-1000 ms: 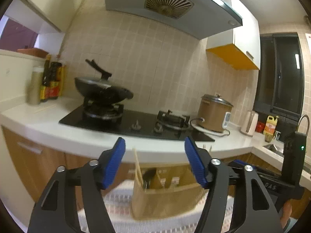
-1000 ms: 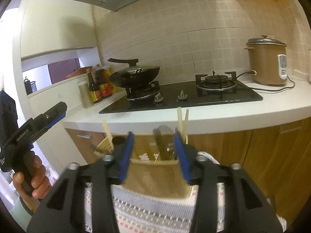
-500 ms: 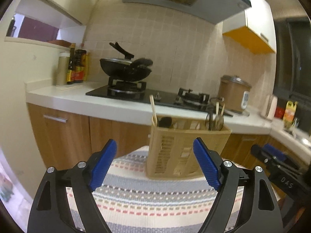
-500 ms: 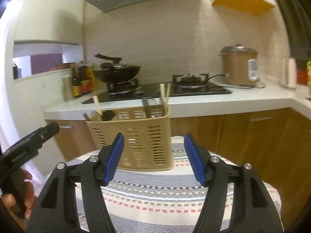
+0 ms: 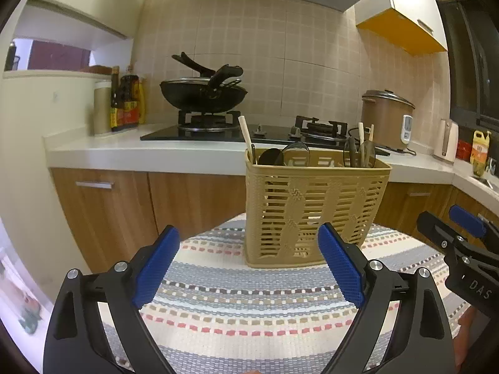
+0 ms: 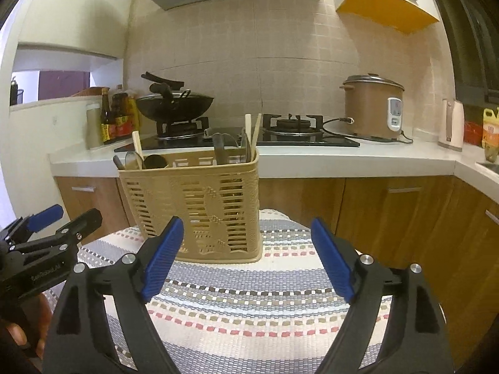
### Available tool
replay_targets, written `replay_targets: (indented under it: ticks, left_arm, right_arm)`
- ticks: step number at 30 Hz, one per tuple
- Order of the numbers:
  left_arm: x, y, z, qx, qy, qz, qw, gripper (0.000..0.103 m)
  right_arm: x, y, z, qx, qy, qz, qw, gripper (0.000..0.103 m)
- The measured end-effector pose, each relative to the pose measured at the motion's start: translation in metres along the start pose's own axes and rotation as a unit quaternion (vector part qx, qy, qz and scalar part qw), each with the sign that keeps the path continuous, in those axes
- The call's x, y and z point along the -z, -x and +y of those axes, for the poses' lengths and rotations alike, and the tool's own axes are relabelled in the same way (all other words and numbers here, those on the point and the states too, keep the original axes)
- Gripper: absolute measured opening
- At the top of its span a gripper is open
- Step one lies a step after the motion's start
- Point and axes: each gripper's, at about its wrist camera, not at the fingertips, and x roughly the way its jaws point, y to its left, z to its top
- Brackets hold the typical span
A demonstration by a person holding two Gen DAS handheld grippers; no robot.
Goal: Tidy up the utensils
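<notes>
A tan plastic utensil basket [image 5: 312,205] stands upright on a striped woven cloth [image 5: 249,296]; it also shows in the right wrist view [image 6: 196,202]. Chopsticks [image 5: 246,134], spoons and ladles [image 5: 280,155] stick out of it. My left gripper [image 5: 249,265] is open and empty, a short way in front of the basket. My right gripper [image 6: 246,255] is open and empty, in front and to the right of the basket. Each gripper shows at the edge of the other's view.
Behind stands a white kitchen counter [image 5: 140,152] with a gas hob, a black wok [image 5: 202,93], sauce bottles [image 5: 124,103] and a brown rice cooker [image 5: 386,118]. Wooden cabinet doors [image 5: 124,202] are under it. The cloth-covered table edge [image 6: 274,213] lies just behind the basket.
Both grippers have pulled back and lowered away from the basket, which now stands farther off on the cloth. Both stay open and empty.
</notes>
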Motion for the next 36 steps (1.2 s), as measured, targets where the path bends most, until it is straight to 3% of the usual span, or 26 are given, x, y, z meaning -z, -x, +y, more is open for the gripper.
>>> replay_targets:
  ticks: [36]
  left_arm:
    - [0.001, 0.004, -0.005, 0.001, -0.012, -0.007, 0.9999, 0.089]
  right_arm:
    - [0.000, -0.004, -0.008, 0.005, -0.021, 0.009, 1.000, 0.086]
